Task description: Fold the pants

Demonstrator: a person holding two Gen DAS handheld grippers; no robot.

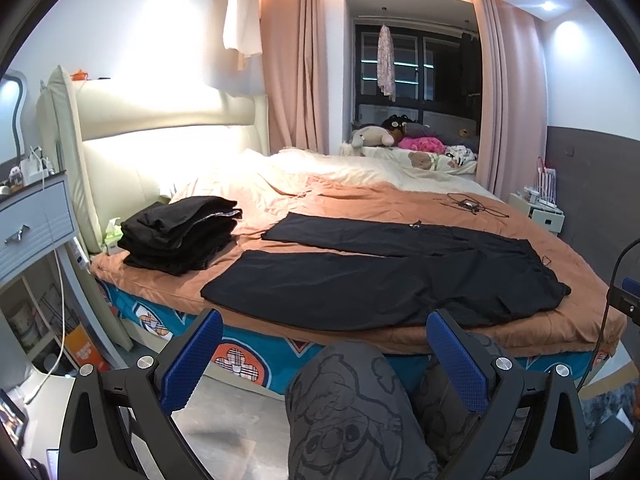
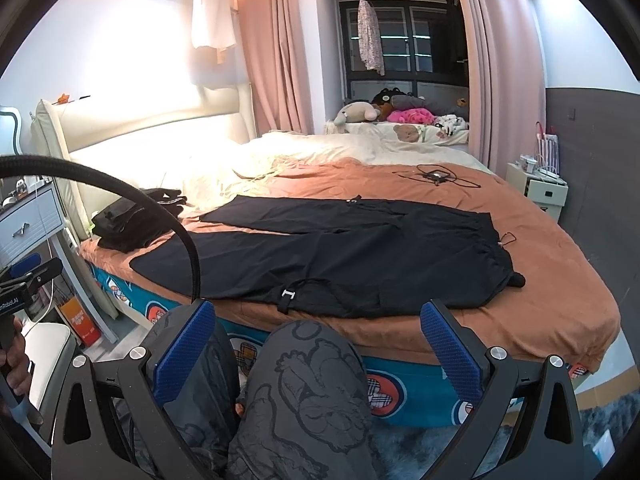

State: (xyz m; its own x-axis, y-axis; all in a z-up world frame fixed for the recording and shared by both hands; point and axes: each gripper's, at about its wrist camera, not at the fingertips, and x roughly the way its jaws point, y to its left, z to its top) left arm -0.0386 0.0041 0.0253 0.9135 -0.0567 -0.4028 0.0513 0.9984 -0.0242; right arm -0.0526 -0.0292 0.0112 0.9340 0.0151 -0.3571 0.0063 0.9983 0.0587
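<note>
the pants lie spread flat on the bed. the left gripper and right gripper hang wide apart, empty; best pinch each hem cleanly, folding legs together.

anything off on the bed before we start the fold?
Mostly fine. The black pants lie flat on the orange blanket, but a black strap with a white buckle trails loose at the near edge. A tangle of thin black cable sits further back, clear of the pants.

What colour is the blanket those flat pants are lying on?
The blanket is a rusty orange-brown, under the black pants. It shows best in the right wrist view.
</note>
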